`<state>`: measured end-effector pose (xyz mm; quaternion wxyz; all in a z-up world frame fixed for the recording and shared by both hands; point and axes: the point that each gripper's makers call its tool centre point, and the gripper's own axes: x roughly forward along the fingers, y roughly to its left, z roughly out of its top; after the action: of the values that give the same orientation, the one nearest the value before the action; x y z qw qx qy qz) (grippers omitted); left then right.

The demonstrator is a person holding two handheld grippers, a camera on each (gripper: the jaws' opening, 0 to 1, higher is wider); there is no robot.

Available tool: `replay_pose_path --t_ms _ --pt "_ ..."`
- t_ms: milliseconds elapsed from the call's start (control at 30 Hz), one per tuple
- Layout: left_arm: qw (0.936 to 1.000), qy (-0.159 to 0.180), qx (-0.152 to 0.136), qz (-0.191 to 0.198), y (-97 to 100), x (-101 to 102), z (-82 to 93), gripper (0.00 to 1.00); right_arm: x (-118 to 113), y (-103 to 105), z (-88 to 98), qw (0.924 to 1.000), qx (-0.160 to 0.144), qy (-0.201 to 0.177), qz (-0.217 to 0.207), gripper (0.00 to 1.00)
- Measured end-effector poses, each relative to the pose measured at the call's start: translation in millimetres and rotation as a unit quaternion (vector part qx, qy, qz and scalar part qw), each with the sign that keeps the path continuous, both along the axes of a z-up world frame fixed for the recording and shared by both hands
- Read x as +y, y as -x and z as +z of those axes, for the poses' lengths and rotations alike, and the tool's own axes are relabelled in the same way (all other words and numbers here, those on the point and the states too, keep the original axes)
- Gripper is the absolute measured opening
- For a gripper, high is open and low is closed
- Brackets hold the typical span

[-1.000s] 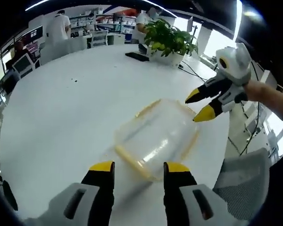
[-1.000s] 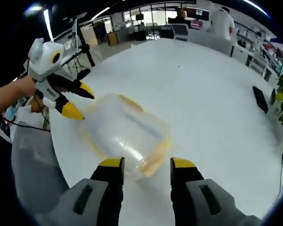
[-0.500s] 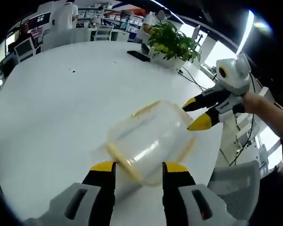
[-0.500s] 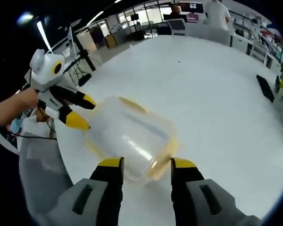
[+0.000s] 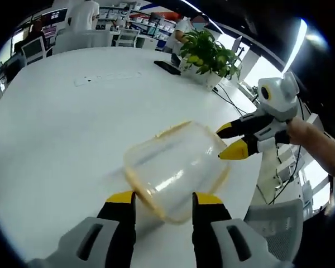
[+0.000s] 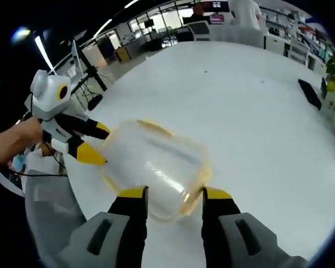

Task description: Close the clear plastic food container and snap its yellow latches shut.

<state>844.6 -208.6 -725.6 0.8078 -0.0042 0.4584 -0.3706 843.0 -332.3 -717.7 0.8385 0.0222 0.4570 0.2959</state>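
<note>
The clear plastic container (image 5: 176,166) with its lid on and yellow latches along its edges lies on the white table (image 5: 56,128). My left gripper (image 5: 164,198) is open, and the container's near edge reaches in between its yellow tips. My right gripper (image 5: 230,141) comes in from the right, open, with its tips at the container's far right corner. In the right gripper view the container (image 6: 156,167) sits just ahead of my open right gripper (image 6: 175,194), its near edge between the tips. The left gripper (image 6: 96,142) is at the container's left side, its jaws apart.
A potted plant (image 5: 206,53) and a flat black object (image 5: 167,67) stand at the table's far side. A grey chair (image 5: 273,223) is beside the table edge near the container. Desks and people are in the background. The wide white tabletop (image 6: 257,128) stretches beyond the container.
Both grippers have closed in on the container, whose edges now reach between each pair of tips. The container itself has stayed in place.
</note>
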Motion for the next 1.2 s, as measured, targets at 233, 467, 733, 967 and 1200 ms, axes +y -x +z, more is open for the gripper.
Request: replay_pose_path --t_ms 233,467,733,967,1200 --pt "0.9999 0.000 0.013 0.009 1.2 -4.1 -0.4 0.33 -6.5 1.7 -0.8 0.9999 0.006 0.015 -0.002 0.34" --pt "0.9999 0.002 0.011 0.009 3.1 -3.6 -0.1 0.34 -5.0 3.3 -2.4 0.9997 0.011 0.020 -0.009 0.34" --pt "0.9999 0.003 0.012 0.003 5.7 2.2 0.9 0.34 0.6 9.7 -2.5 0.9995 0.013 0.021 -0.019 0.35" --pt "0.9998 0.000 0.017 -0.006 9.6 9.9 0.6 0.34 7.5 16.7 -3.6 0.9994 0.014 0.021 -0.023 0.35" --pt "0.9996 -0.005 0.024 -0.014 15.9 18.3 0.1 0.34 16.1 24.1 -4.0 0.9994 0.014 0.022 -0.023 0.35"
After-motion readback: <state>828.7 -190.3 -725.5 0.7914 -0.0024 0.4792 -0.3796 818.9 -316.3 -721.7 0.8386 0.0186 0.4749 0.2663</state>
